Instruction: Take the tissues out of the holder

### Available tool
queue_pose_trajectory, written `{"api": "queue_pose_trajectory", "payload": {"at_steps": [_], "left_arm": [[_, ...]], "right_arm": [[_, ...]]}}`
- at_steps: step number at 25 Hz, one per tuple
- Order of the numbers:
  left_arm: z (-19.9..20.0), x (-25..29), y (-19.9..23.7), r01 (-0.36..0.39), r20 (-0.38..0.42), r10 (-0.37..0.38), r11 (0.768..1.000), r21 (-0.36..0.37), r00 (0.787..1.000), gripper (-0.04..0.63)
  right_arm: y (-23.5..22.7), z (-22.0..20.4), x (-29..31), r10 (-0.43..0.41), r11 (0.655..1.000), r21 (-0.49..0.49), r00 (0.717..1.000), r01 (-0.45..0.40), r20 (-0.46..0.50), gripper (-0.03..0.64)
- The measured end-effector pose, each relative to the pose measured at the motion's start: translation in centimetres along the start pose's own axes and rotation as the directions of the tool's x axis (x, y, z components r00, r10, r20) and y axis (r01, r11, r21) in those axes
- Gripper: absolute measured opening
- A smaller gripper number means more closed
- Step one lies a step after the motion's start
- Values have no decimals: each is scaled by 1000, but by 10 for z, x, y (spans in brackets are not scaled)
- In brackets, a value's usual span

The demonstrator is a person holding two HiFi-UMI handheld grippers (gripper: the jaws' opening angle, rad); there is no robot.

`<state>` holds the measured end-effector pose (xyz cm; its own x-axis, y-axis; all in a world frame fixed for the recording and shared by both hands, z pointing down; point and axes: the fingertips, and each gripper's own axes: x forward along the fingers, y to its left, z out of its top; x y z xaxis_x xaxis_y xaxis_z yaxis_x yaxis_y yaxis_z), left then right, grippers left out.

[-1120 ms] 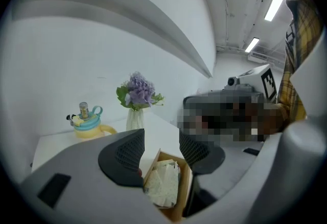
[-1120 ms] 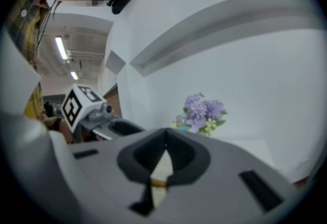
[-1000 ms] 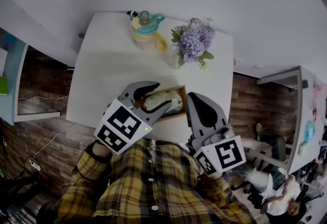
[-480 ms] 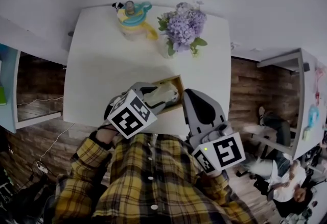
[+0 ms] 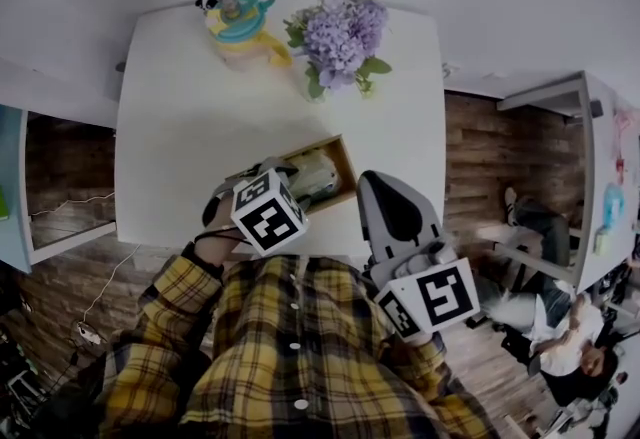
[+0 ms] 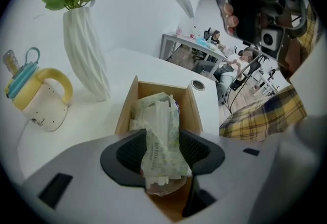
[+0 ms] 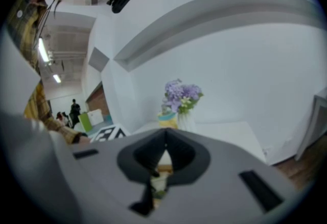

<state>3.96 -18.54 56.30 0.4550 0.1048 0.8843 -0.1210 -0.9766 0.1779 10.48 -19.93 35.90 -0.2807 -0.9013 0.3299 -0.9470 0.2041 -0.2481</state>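
Note:
A light wooden holder (image 5: 343, 159) lies on the white table (image 5: 180, 157) near its front edge, and its inner wall (image 6: 153, 88) shows in the left gripper view. A white tissue pack with green print (image 6: 161, 133) lies in it lengthwise, pale in the head view (image 5: 314, 172). My left gripper (image 6: 162, 155) is shut on the near end of the pack, over the holder's left end (image 5: 280, 179). My right gripper (image 5: 372, 182) hovers just right of the holder at the table's front edge. It is shut and empty (image 7: 164, 152).
A white ribbed vase (image 6: 84, 59) of purple flowers (image 5: 338, 27) and a yellow cup with a teal lid (image 5: 238, 22) stand at the back of the table. Behind the holder is a small round hole (image 6: 196, 85) in the tabletop. Desks and people are off to the right.
My left gripper has swung in over the holder's left end and shut on the tissue pack. The right gripper has barely moved.

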Motion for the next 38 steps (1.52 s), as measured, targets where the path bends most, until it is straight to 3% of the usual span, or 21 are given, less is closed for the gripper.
{"api": "queue_pose_trajectory", "payload": {"at_steps": [5,12,21,27,38], "left_arm": [[-7,16,1,-16,-64,19,999,50,998,207],[-12,29,-1,-16,-94,21,999,51,995,204],[-15,34,1,-35,-76,40,997,64,996,146],[-13,32,3,-49,-68,53,997,67,996,67],[-9,14,2,-89,-15,90,993,83,996,46]], "right_arm": [[-5,-3,-2,-14,1000,16,1000,15,-2,11],[1,-6,3,12,1000,20,1000,-12,-15,11],[4,-10,6,28,1000,10,999,-28,-39,11],[7,-11,7,36,999,2,998,-36,-44,11],[11,-8,6,42,999,-17,998,-42,-44,11]]}}
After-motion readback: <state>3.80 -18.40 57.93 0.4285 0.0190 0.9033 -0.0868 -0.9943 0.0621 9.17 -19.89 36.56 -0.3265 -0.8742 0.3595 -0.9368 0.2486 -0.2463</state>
